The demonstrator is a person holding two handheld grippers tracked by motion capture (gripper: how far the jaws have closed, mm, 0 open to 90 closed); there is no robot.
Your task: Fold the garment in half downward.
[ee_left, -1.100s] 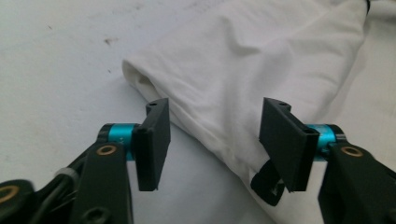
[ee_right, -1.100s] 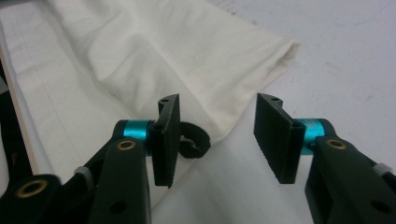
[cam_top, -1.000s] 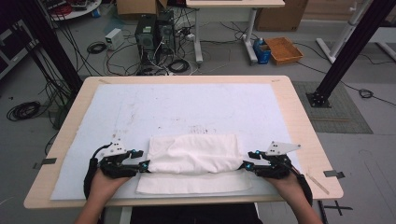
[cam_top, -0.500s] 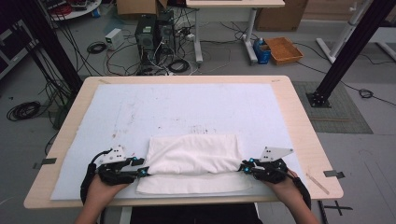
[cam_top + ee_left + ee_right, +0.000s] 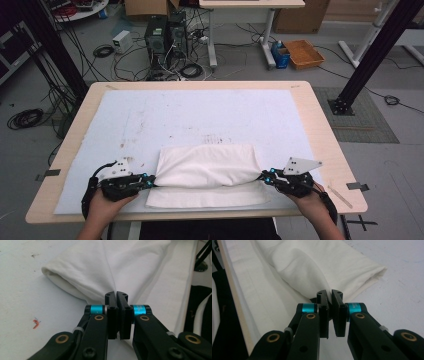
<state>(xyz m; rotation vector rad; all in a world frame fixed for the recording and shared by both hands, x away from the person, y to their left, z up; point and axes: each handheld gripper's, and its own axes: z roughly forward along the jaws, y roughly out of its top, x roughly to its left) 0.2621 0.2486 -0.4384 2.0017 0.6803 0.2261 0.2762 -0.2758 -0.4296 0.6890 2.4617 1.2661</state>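
The left gripper (image 5: 116, 293) has just closed its jaws and now pinches the left end of a folded white cloth (image 5: 207, 167), the fabric gathering into creases where the black pads (image 5: 111, 312) meet; seen from above, that same left gripper (image 5: 150, 181) sits at the near left of the table, a hand (image 5: 102, 210) behind it. Opposite it, the right gripper (image 5: 329, 294) has likewise just drawn its jaws in and is clamped on the cloth's right end, a thin fold of fabric caught between the tips; in the high view the right gripper (image 5: 264, 176) lies at the near right. The cloth lies between the two, near the front edge of the table, its upper layer bulging into a soft roll while a flatter lower layer (image 5: 200, 199) spreads toward the person. Beneath it lies a white mat (image 5: 150, 115), marked with faint stains, covering most of the wooden table (image 5: 320, 130). The step in hand looks like a grasp of both ends ahead of another fold. The next move likely calls for lifting both ends together, level and evenly paced, so the layers stay aligned and neither pinch slips.
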